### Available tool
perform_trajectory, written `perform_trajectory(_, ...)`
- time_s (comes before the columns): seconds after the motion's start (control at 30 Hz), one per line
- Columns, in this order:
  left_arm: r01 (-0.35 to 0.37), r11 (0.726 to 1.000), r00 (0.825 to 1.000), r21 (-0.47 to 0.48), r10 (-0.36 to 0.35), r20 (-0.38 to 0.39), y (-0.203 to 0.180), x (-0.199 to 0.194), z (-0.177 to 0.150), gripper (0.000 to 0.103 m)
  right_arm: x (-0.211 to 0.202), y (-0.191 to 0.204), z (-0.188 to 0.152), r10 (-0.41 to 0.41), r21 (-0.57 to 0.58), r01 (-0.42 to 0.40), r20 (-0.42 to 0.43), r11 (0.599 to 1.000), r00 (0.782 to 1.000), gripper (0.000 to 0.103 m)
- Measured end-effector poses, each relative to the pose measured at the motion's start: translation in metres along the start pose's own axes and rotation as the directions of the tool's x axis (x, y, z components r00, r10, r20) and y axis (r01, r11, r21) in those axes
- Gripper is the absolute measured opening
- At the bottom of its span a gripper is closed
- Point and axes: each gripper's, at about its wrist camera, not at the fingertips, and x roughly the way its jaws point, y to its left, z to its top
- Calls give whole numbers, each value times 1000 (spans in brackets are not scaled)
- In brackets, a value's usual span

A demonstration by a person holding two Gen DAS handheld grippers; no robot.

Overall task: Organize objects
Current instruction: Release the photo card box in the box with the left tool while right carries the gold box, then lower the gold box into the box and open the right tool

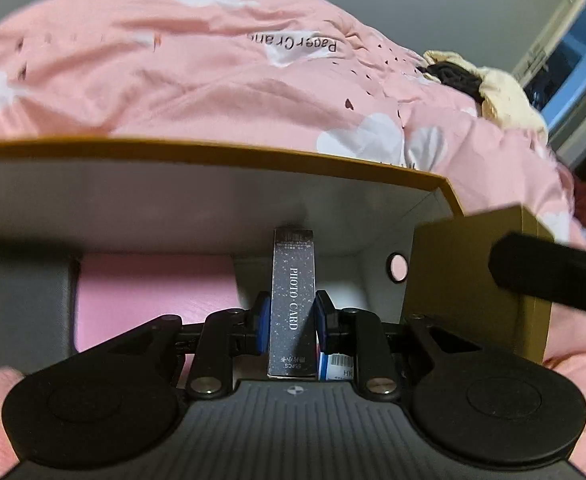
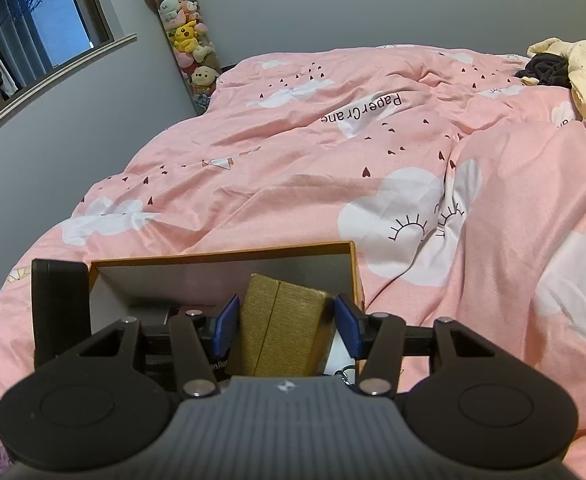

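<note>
An open cardboard box (image 1: pixel 213 152) with an orange rim and white inside lies on the bed. My left gripper (image 1: pixel 291 312) reaches down into it, shut on a dark slim box printed "PHOTO CARD" (image 1: pixel 293 280), which stands upright between the blue pads. A flat pink item (image 1: pixel 153 296) lies in the box to its left. In the right wrist view my right gripper (image 2: pixel 285 312) is shut on a gold textured box (image 2: pixel 281 332), held over the near right corner of the cardboard box (image 2: pixel 221 258). The gold box (image 1: pixel 465 280) also shows at the right of the left wrist view.
A rumpled pink duvet (image 2: pixel 293 160) with clouds covers the bed around the box. A pile of cream and dark clothes (image 2: pixel 565 68) lies at the far right. A clear tube of plush toys (image 2: pixel 187 40) stands in the wall corner beside a window (image 2: pixel 33 28).
</note>
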Motion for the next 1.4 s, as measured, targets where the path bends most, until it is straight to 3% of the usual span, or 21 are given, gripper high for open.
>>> perform_trajectory(0.1, 65, 988, 997, -143, -71, -33, 17, 7, 1, 26, 1, -1, -2, 0, 4, 0, -9, 1000, 1000, 55)
perform_trajectory(0.17, 71, 979, 996, -189, -81, -43, 24, 9, 2, 26, 2, -2, -3, -9, 4, 9, -12, 1000, 1000, 55)
perform_trajectory(0.27, 15, 990, 998, -139, -22, -51, 22, 4, 4, 31, 2, -4, -4, -9, 14, 9, -14, 1000, 1000, 55)
perform_trajectory(0.37, -20, 998, 999, -57, 17, -48, 16, -7, 2, 51, 2, -5, -5, -10, 17, 10, -15, 1000, 1000, 55)
perform_trajectory(0.47, -22, 1000, 998, 4, 23, -60, 10, -17, -5, 51, 3, -5, -6, -6, 20, 6, -18, 1000, 1000, 54)
perform_trajectory(0.5, -26, 999, 997, 27, 28, -73, 7, -19, -7, 51, 3, -5, -6, -6, 19, 6, -18, 1000, 1000, 54)
perform_trajectory(0.57, -38, 998, 994, 58, 44, -96, 5, -21, -11, 36, 2, -5, -7, -6, 20, 6, -18, 1000, 1000, 55)
perform_trajectory(0.63, -34, 996, 994, 77, 42, -106, 4, -20, -14, 30, 2, -5, -7, -7, 22, 8, -19, 1000, 1000, 55)
perform_trajectory(0.67, -28, 996, 993, 87, 38, -112, 3, -18, -14, 20, 2, -5, -8, -8, 22, 8, -19, 1000, 1000, 55)
perform_trajectory(0.87, -24, 994, 990, 106, 38, -134, -1, -1, -9, 7, 1, -6, -9, -12, 22, 13, -22, 1000, 1000, 55)
perform_trajectory(1.1, -7, 996, 994, 87, 17, -107, 3, -7, -6, 7, 1, -9, -8, -5, 8, 5, -32, 1000, 999, 55)
perform_trajectory(1.23, 54, 995, 988, 81, -42, -146, 5, -15, -7, 7, 6, -12, 1, 44, 41, -42, -50, 998, 998, 55)
perform_trajectory(1.4, 42, 990, 979, 136, -13, -203, 1, -10, -12, 7, 20, 3, 14, 41, -52, -45, -75, 998, 996, 55)
